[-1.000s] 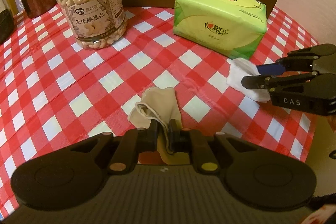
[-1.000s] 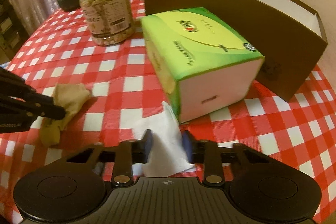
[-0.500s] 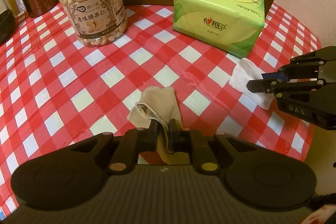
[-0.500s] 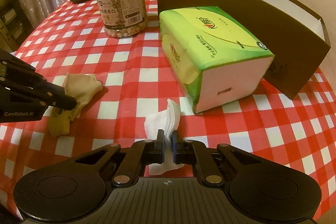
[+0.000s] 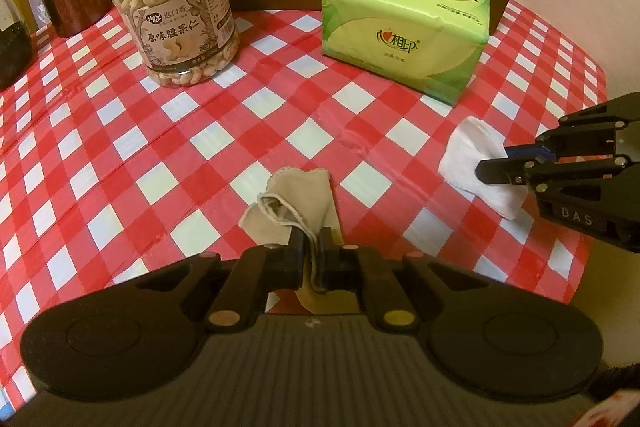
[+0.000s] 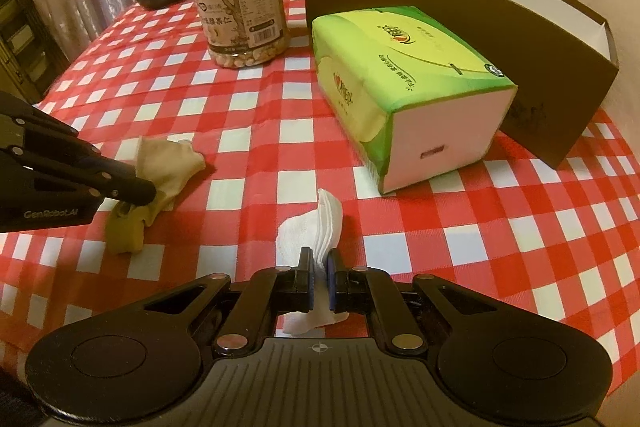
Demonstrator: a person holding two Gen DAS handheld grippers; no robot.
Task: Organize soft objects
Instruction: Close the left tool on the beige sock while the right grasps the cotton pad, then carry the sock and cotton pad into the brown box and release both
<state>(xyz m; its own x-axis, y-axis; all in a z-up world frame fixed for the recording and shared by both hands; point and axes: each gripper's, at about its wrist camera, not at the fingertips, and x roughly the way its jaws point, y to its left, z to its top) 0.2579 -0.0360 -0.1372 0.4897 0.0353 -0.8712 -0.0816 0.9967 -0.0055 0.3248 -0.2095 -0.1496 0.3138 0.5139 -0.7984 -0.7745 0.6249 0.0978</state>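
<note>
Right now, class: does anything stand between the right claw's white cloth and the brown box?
Yes. The green tissue pack sits on the checked tablecloth directly between the white cloth, pinched in the right claw, and the brown box behind it.

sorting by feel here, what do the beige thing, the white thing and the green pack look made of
Beige cloth: thin woven fabric, matte, with a stitched hem; it bunches in the left gripper.
White pad: layered gauze or cotton, going by its stacked soft edges; pinched in the right gripper.
Green pack: tissues, probably, in glossy plastic film that creases at the corners.
</note>
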